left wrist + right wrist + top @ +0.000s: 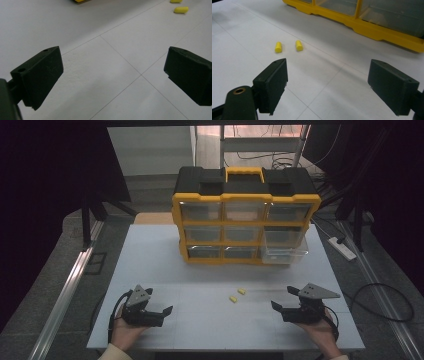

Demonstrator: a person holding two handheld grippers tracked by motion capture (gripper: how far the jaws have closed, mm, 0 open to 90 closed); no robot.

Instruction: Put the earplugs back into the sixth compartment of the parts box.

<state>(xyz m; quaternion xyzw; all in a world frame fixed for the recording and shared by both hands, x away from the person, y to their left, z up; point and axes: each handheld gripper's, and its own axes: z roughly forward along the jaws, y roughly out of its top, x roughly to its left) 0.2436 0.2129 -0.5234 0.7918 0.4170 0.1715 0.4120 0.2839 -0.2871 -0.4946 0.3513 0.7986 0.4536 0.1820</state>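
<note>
While both hands rest at the table's (200, 285) near edge, the left gripper (161, 306) and right gripper (283, 301) stand wide open, holding nothing. Two yellow plugs (241, 291) (232, 299) lie between them, nearer the right gripper and apart from both. Behind stands the organizer (245, 220), its lower right drawer (284, 254) pulled out.

Matt white table (165, 270); glossy yellow-and-clear plastic organiser (245, 222); matt black jaws.
</note>
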